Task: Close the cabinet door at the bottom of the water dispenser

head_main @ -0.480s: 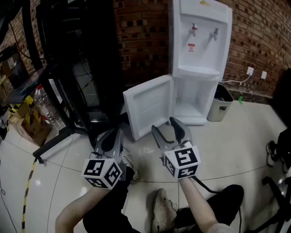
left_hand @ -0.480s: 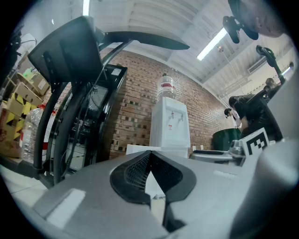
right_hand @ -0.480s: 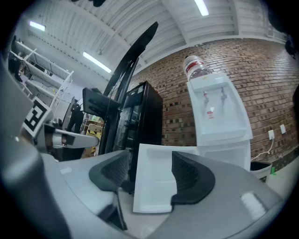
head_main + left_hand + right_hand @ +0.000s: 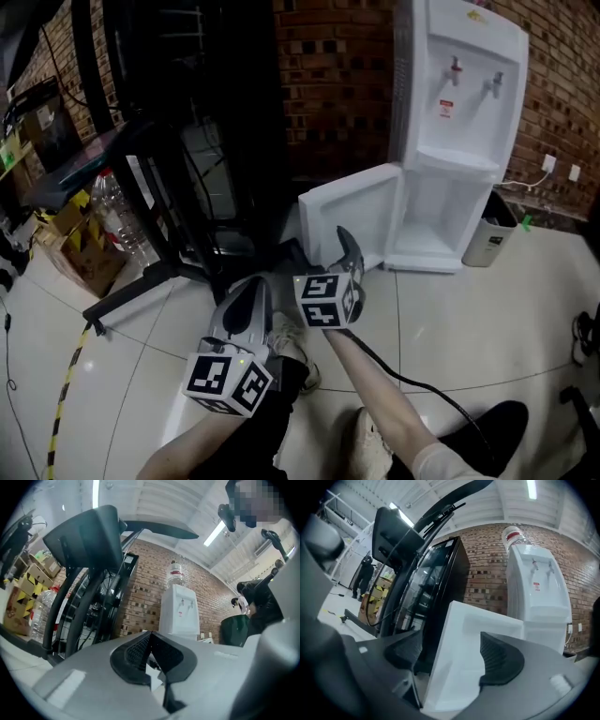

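Head view has the cabinet door [image 4: 352,220] swung wide open to the left at the foot of the white water dispenser [image 4: 464,94], its inner face turned toward the person and the compartment [image 4: 431,220] behind it uncovered. The right claw [image 4: 345,246] is held level just in front of the door with its jaws spread wide. In the right gripper view the door's [image 4: 473,648] free edge stands between those jaws, though whether either pad touches the panel cannot be told. The left claw [image 4: 251,292] sits lower and nearer the person, apart from the door, with its jaws closed together on nothing. A small bin [image 4: 489,234] stands just beside the dispenser on the pale tiled floor [image 4: 469,319]. A brick wall [image 4: 333,84] runs behind, a black rack [image 4: 187,122] rises to the left, and a cardboard box [image 4: 80,258] lies beyond it
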`<state>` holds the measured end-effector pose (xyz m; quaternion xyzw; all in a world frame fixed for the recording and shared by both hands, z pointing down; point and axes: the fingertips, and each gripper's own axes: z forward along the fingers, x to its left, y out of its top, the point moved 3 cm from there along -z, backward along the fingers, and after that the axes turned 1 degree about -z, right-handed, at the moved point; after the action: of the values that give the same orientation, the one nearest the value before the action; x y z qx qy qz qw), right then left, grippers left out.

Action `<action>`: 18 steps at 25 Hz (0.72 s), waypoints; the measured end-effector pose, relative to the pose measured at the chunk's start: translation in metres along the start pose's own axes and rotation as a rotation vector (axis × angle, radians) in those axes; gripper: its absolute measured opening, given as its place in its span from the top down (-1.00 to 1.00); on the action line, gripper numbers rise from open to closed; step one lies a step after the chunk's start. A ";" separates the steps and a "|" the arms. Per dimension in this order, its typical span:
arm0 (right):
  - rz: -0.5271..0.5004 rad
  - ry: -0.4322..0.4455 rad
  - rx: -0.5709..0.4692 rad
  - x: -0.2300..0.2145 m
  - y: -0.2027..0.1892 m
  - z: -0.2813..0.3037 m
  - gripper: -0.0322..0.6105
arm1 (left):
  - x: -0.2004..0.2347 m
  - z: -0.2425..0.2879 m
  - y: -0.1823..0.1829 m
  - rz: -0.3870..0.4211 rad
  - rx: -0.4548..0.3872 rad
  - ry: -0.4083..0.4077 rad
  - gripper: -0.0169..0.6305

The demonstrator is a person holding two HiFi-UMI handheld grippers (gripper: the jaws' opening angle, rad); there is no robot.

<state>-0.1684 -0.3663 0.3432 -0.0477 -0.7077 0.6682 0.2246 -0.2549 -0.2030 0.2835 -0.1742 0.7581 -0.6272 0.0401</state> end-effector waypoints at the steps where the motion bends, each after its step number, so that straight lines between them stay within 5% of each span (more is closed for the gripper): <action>1: 0.002 -0.019 0.013 0.001 -0.003 0.011 -0.26 | 0.002 0.000 0.002 -0.010 -0.009 0.008 0.92; 8: 0.074 -0.101 0.095 0.004 -0.031 0.057 -0.26 | 0.003 0.003 -0.005 -0.041 -0.011 -0.010 0.92; 18: 0.087 -0.089 0.125 0.010 -0.043 0.075 -0.13 | 0.013 0.003 -0.007 -0.085 -0.020 -0.009 0.92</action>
<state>-0.1955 -0.4360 0.3871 -0.0347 -0.6712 0.7216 0.1661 -0.2646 -0.2108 0.2921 -0.2092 0.7559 -0.6202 0.0150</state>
